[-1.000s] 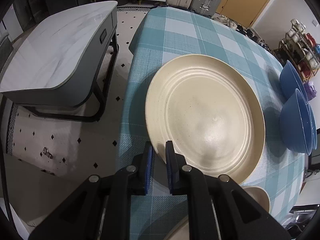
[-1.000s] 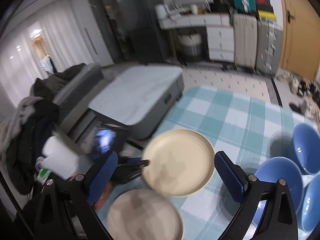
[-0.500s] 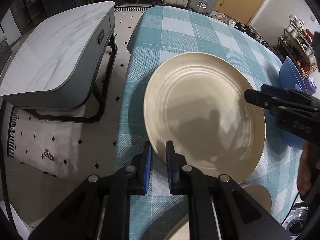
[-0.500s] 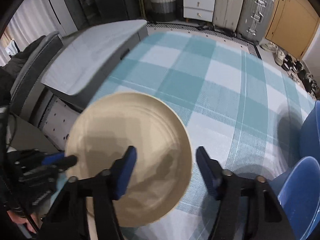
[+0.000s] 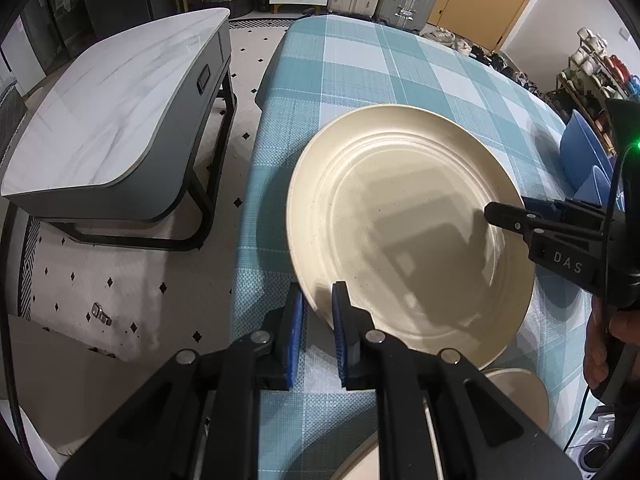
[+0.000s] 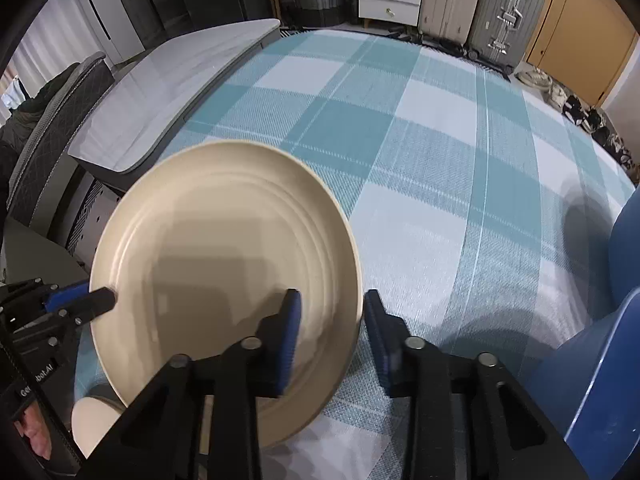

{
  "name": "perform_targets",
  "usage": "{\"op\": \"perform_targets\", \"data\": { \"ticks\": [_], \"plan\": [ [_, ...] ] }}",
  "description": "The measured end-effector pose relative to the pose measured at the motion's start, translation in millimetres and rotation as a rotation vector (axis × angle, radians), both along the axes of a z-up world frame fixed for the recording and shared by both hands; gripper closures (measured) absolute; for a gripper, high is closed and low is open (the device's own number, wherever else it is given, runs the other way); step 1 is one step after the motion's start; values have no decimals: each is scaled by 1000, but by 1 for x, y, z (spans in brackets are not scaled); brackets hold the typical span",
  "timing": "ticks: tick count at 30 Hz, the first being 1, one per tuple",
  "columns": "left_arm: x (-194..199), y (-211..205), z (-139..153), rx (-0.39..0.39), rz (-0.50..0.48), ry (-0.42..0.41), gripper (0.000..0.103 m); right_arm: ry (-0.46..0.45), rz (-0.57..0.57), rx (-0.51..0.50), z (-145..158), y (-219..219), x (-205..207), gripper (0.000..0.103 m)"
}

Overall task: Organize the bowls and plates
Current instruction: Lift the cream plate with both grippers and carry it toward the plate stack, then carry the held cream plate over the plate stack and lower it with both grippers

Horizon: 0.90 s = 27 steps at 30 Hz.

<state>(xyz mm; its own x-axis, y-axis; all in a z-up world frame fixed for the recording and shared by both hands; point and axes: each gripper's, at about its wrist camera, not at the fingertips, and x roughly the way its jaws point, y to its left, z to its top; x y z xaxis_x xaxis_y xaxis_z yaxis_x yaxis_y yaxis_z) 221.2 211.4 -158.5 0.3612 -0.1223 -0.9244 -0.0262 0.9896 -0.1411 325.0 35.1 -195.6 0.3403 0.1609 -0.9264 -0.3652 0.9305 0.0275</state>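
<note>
The right gripper [image 6: 330, 320], out of the left wrist view a second ago, has come down to the far right rim of the cream plate [image 5: 408, 232] and now reaches in from the right in that view. Its jaws have just been closing from wide apart and now straddle the rim, one pad over the plate's face, the other outside the edge, with gaps still showing. Its shadow now falls across the plate's middle.
</note>
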Motion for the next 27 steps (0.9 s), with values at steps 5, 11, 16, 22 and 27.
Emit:
{"op": "perform_targets", "data": {
  "ticks": [5, 11, 16, 22, 27],
  "plan": [
    [0, -1, 0, 6, 5, -1, 91, -12, 5, 5, -1, 0, -2, 77],
    [0, 0, -1, -5, 8, 3, 91, -19, -4, 10, 1, -3, -2, 86],
    [1, -1, 0, -2, 5, 10, 91, -15, -8, 20, 4, -5, -1, 88],
    [2, -3, 3, 2, 6, 13, 91, -15, -22, 29, 7, -8, 1, 91],
    [1, -3, 8, 2, 10, 5, 91, -19, -30, 45, 13, -11, 0, 91]
  ]
}}
